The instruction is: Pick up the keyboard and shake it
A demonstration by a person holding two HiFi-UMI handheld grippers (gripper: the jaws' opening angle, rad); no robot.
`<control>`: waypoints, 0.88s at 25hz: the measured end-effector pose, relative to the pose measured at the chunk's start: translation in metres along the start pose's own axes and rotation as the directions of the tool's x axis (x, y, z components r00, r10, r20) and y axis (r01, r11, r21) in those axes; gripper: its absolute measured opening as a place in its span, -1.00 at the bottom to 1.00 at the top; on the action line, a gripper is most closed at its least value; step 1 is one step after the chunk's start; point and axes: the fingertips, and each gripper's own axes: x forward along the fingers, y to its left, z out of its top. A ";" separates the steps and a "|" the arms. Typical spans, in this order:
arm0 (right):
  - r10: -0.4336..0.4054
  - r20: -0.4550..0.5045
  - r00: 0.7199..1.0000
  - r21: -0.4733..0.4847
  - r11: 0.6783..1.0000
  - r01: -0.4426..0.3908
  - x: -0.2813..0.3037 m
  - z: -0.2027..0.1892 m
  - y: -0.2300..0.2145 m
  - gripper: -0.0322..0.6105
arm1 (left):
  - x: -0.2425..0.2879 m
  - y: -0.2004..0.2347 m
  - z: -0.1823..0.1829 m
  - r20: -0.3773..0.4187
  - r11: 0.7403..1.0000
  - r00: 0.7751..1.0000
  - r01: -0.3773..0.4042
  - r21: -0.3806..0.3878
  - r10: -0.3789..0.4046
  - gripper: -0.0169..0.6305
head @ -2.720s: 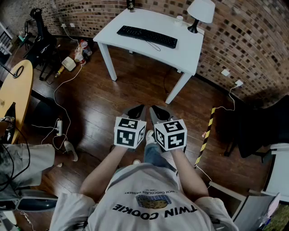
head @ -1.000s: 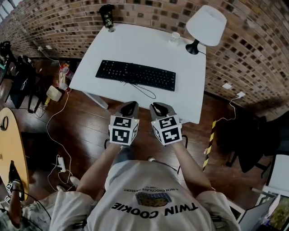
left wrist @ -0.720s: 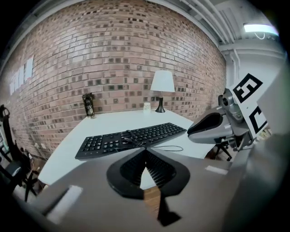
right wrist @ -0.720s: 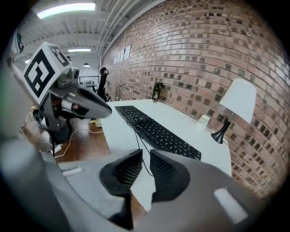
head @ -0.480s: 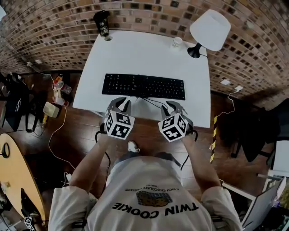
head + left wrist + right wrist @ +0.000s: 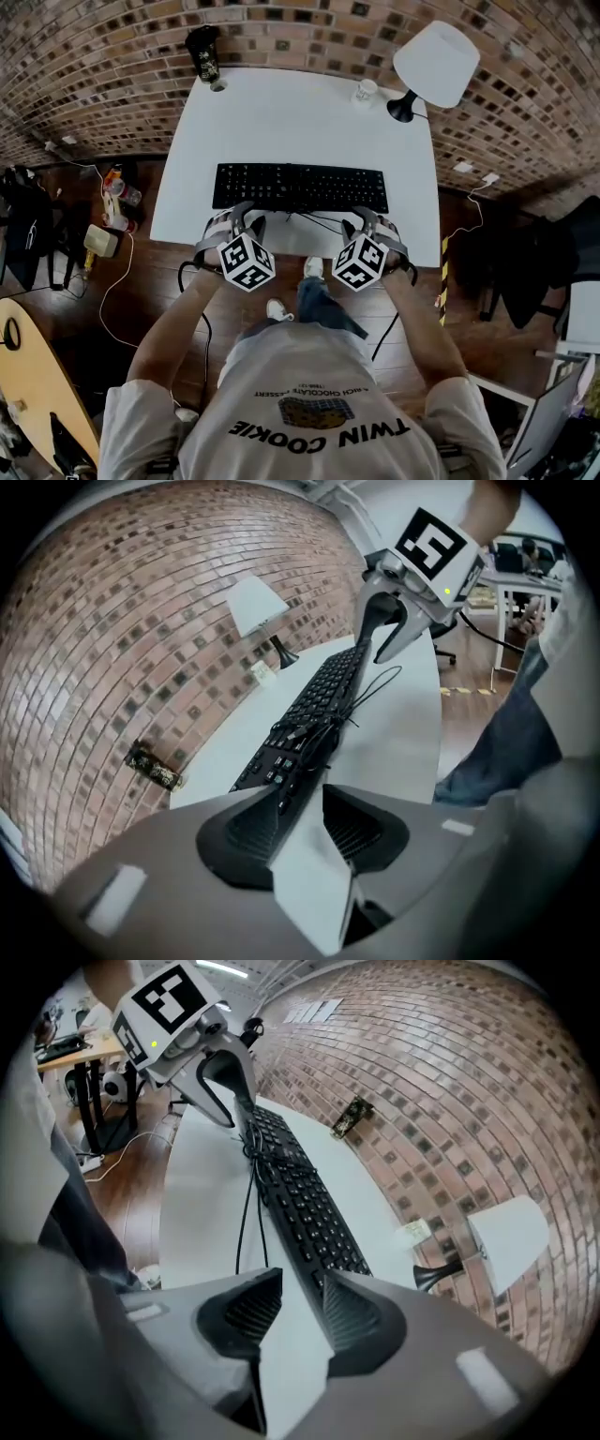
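Observation:
A black keyboard [image 6: 300, 187] lies flat across the middle of the white table [image 6: 291, 112], its cable [image 6: 319, 221] looped on the near side. My left gripper [image 6: 239, 223] hovers at the table's front edge by the keyboard's left end. My right gripper [image 6: 371, 225] is level with it near the right end. In the left gripper view the left gripper [image 6: 305, 819] has its jaws opening, with the keyboard [image 6: 314, 710] just ahead and only white tabletop in the gap. The right gripper [image 6: 298, 1302] is also opening, with the keyboard [image 6: 305, 1199] running away from its tips and nothing held.
A white lamp [image 6: 428, 58] stands at the table's back right, with a small white cup [image 6: 366, 90] beside it. A dark can [image 6: 202, 52] stands at the back left by the brick wall [image 6: 112, 66]. Clutter and cables [image 6: 108, 211] lie on the wooden floor at the left.
The person has stepped up to the table. Both grippers have moved forward and spread apart toward the keyboard's two ends, and their jaws have parted.

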 end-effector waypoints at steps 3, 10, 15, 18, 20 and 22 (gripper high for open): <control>-0.019 -0.026 0.999 -0.086 0.996 0.016 0.012 -0.007 -0.001 -0.49 | 0.006 0.003 -0.004 -0.019 0.996 1.000 -0.022 0.091 0.023 -0.44; -0.094 -0.015 0.995 -0.318 0.944 0.084 0.027 -0.008 -0.005 -0.46 | 0.020 0.008 -0.013 -0.073 0.961 0.994 -0.061 0.268 0.084 -0.44; -0.145 -0.020 0.989 -0.401 0.908 0.125 0.038 -0.005 -0.008 -0.34 | 0.025 0.004 -0.013 -0.082 0.950 0.994 -0.045 0.310 0.074 -0.43; -0.157 -0.034 0.987 -0.436 0.891 0.127 0.040 -0.004 -0.010 -0.34 | 0.031 0.003 -0.011 -0.089 0.944 0.994 -0.036 0.329 0.069 -0.43; -0.153 -0.037 0.988 -0.460 0.880 0.119 0.040 -0.003 -0.009 -0.34 | 0.033 0.004 -0.010 -0.092 0.939 0.993 -0.032 0.343 0.067 -0.44; -0.153 -0.034 0.988 -0.488 0.865 0.117 0.042 -0.003 -0.008 -0.42 | 0.035 0.002 -0.010 -0.095 0.938 0.994 -0.020 0.345 0.056 -0.48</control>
